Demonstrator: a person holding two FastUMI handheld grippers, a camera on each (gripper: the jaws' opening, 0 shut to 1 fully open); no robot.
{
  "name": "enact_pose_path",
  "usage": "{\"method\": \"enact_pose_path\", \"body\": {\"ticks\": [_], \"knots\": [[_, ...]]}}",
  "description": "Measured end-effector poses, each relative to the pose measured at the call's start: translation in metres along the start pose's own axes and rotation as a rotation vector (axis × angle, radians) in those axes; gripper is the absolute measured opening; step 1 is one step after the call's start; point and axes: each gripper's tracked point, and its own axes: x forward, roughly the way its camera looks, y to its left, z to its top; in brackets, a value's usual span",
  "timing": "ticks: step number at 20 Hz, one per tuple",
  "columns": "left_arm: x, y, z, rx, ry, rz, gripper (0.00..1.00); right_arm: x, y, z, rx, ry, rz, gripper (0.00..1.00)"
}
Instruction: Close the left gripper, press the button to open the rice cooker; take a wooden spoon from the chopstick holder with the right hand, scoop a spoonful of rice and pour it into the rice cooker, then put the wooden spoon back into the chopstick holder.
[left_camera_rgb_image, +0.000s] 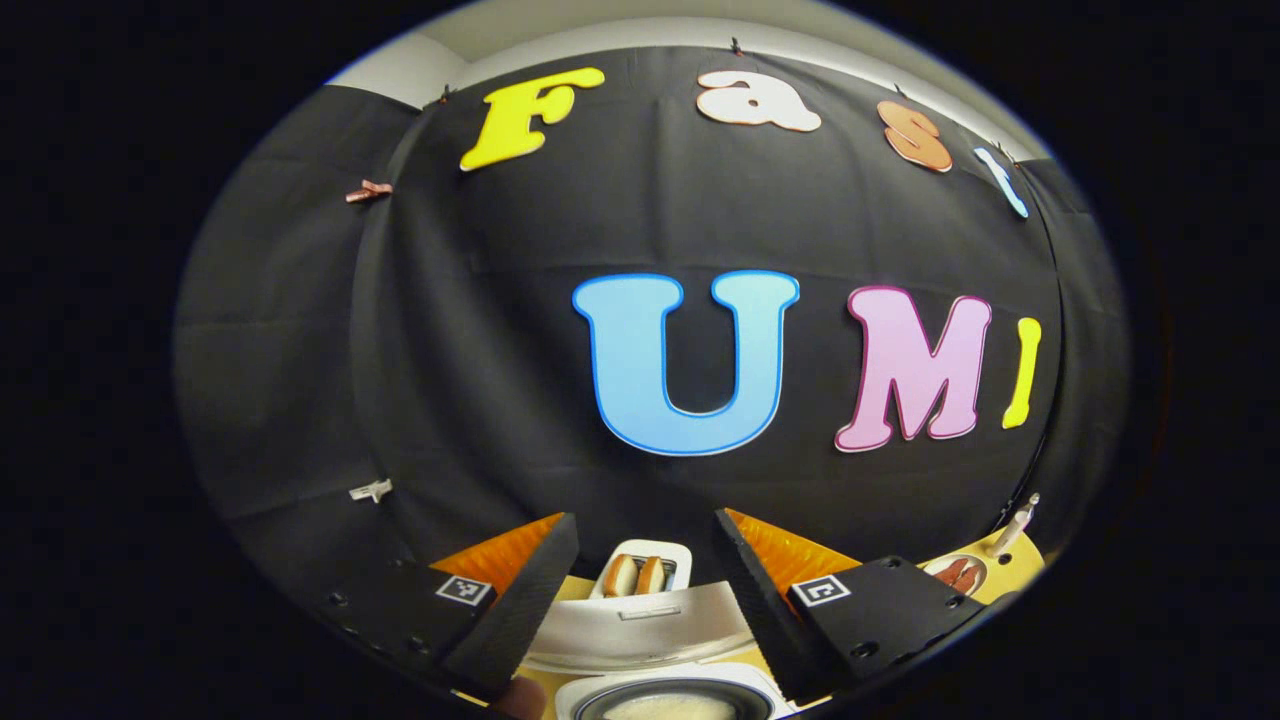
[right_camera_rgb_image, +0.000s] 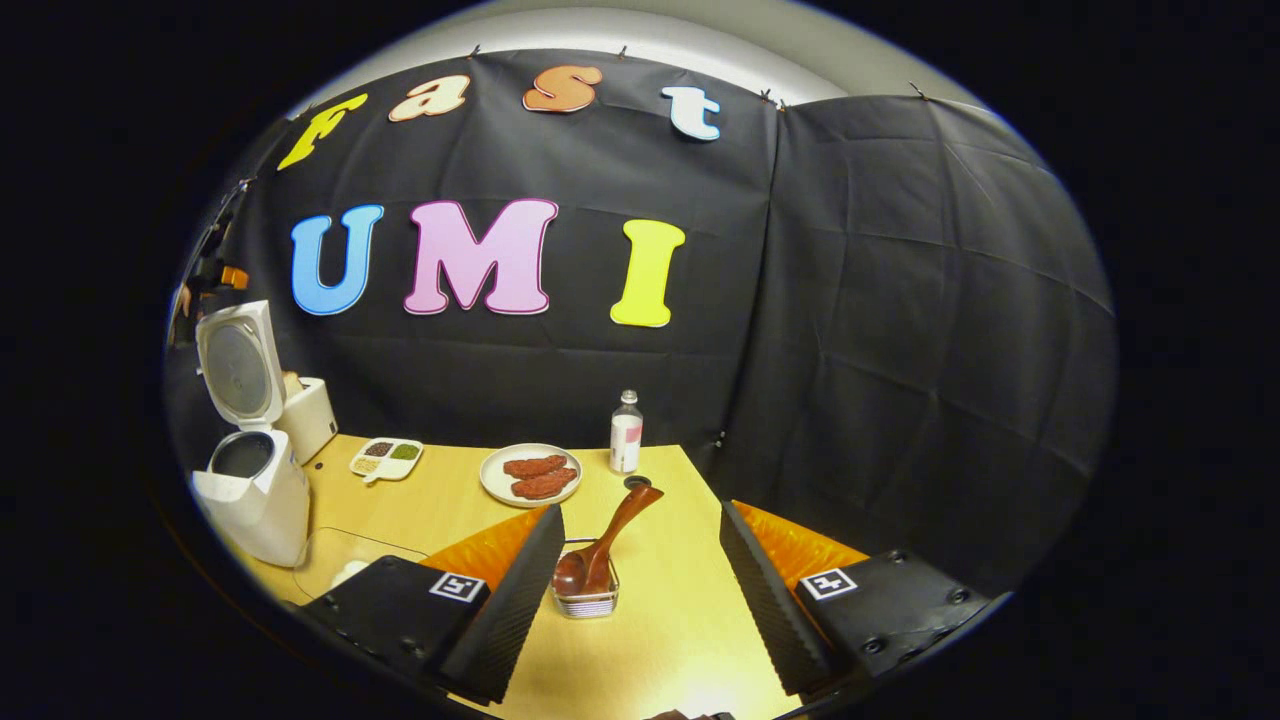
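Observation:
My right gripper (right_camera_rgb_image: 641, 510) is open above the yellow table. The wooden spoon (right_camera_rgb_image: 610, 535) stands between its fingers but farther off, bowl down in a small wire chopstick holder (right_camera_rgb_image: 587, 598), handle leaning up to the right. The white rice cooker (right_camera_rgb_image: 255, 500) stands open at the far left with its lid (right_camera_rgb_image: 235, 365) raised. My left gripper (left_camera_rgb_image: 645, 520) is open too and hangs over the rice cooker (left_camera_rgb_image: 650, 685). Its dark inner pot (left_camera_rgb_image: 672, 706) holds something whitish, and the raised lid (left_camera_rgb_image: 640, 628) lies just beyond it.
A white toaster (right_camera_rgb_image: 308, 415) with bread stands behind the cooker. Along the back of the table (right_camera_rgb_image: 660, 620) are a divided dish (right_camera_rgb_image: 386, 457), a plate of reddish meat (right_camera_rgb_image: 530, 475) and a small bottle (right_camera_rgb_image: 626, 432). The table's right edge lies near the right finger.

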Motion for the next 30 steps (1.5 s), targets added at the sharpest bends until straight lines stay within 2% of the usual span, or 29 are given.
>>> {"method": "enact_pose_path", "body": {"ticks": [6,9,13,19,23,30], "knots": [[0.017,-0.007,-0.022,0.010,0.072,-0.031,0.95,-0.019,0.013,-0.015,0.029,0.027,-0.004,0.98],[0.006,-0.011,-0.027,0.029,0.121,-0.051,0.94,-0.021,0.020,-0.017,0.032,0.034,0.011,0.98],[-0.022,-0.016,-0.041,0.003,0.209,-0.079,0.95,-0.020,0.035,-0.015,0.029,0.025,0.053,0.98],[-0.079,-0.024,-0.076,-0.070,0.314,-0.052,0.95,-0.026,0.058,-0.019,0.071,0.004,0.129,0.98],[-0.108,-0.031,-0.114,-0.020,0.364,-0.024,0.95,-0.031,0.059,-0.029,0.063,0.018,0.156,0.98],[-0.138,-0.039,-0.169,-0.098,0.327,0.006,0.94,-0.044,0.067,-0.053,0.105,0.086,0.220,0.98]]}}
